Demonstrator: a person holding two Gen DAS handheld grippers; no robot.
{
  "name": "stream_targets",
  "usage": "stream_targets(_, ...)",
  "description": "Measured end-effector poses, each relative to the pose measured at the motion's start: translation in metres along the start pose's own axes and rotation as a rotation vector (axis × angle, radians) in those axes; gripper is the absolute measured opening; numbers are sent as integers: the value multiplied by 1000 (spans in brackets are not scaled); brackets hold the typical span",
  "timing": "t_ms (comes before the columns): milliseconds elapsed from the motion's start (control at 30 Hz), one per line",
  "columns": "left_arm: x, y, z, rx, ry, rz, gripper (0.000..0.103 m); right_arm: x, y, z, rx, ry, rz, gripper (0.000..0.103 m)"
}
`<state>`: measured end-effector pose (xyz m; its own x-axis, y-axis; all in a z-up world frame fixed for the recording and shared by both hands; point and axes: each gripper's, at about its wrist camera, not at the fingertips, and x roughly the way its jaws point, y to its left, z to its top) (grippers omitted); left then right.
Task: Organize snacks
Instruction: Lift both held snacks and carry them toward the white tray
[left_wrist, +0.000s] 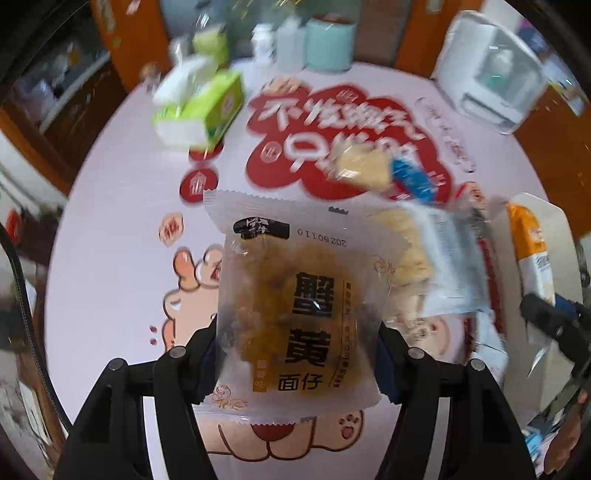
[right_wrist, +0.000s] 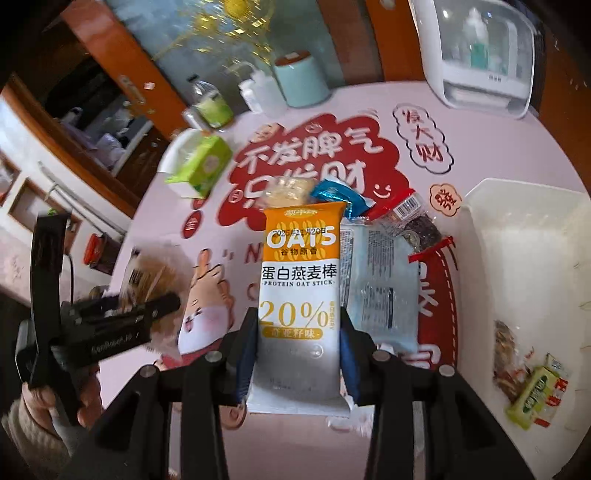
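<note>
My left gripper (left_wrist: 297, 332) is shut on a clear packet of golden-brown noodle snack (left_wrist: 295, 291), held above the pink printed tablecloth (left_wrist: 110, 258). My right gripper (right_wrist: 298, 321) is shut on an orange-and-white oat bar (right_wrist: 299, 273), also lifted off the table. Behind the bar lies a pile of snacks: a pale blue packet (right_wrist: 384, 291), a blue foil packet (right_wrist: 334, 194), a cracker packet (right_wrist: 288, 188) and a red-edged dark packet (right_wrist: 415, 219). The left gripper (right_wrist: 147, 299) with its packet shows at the left of the right wrist view.
A white bin (right_wrist: 517, 229) stands at the right, with a green packet (right_wrist: 535, 395) and a brownish packet (right_wrist: 506, 347) inside. A green tissue box (right_wrist: 203, 166), a teal canister (right_wrist: 299, 77), bottles and a white appliance (right_wrist: 480, 55) line the far side.
</note>
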<state>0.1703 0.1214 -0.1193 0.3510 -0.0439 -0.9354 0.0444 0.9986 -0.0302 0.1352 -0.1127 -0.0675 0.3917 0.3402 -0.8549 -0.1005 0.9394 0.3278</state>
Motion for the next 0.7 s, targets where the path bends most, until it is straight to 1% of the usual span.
stream_targets(67,-21,-16,3,36,-44,-7,66,-15,0,-7,-13,-19,13,40)
stream_targets(133,-39,-34,7,63,-81,-30,66,-34,-2,-16,-18,-41,23,40)
stream_targets(300,-83,-89,12,138,-164,-95,66,-75,-24,-31,21,-100,6,40)
stream_targets(400,-100,-128,17,188,-194,-149,66,-101,-44,-36,49,-154,-40,40)
stream_targets(533,-118,-183,17,259,-227,-206,66,-135,-73,-43,95,-221,-146,40)
stream_targets(700,-129,-238,10,341,-246,-240,67,-171,-111,-54,157,-302,-230,40)
